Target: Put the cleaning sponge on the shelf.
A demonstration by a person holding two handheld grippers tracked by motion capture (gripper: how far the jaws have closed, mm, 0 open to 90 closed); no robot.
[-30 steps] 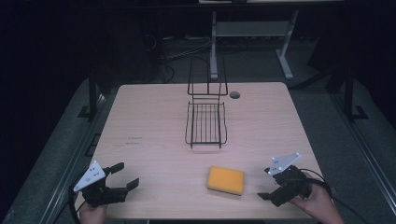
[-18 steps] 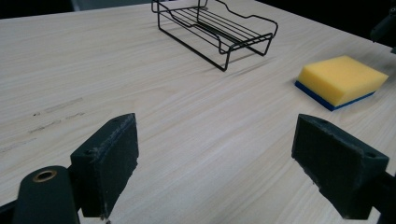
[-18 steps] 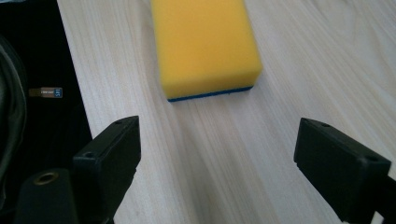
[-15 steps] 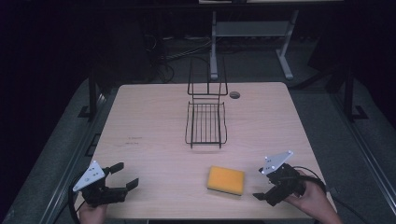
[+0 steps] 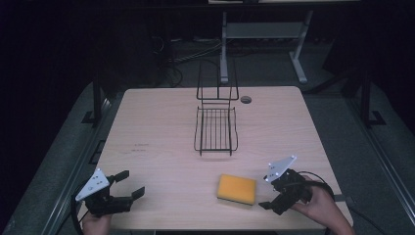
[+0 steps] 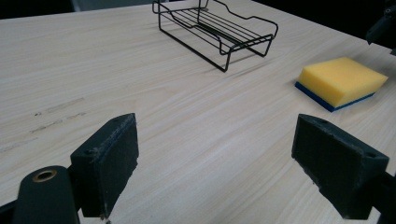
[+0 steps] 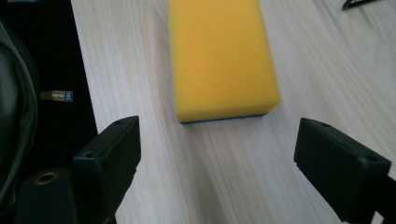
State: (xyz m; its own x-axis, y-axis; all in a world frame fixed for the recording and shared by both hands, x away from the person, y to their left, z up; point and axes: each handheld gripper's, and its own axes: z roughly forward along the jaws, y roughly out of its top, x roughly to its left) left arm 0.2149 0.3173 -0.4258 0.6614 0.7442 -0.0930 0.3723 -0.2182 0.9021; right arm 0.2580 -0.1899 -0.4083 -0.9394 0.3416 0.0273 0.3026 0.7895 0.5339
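Two grippers: both low at the near edge of the table (image 5: 161, 122), fingers apart, holding nothing.
Writing: small faint marks on the table, not legible.
Sponge (image 5: 237, 189): yellow over blue, flat near the front edge, just beside the right gripper (image 5: 272, 198).
Right gripper: pointed at the sponge's short end, untouching.
Left gripper (image 5: 128, 190): well apart from the sponge.
Wire rack (image 5: 216, 129): mid-table, bare wood between rack and sponge.
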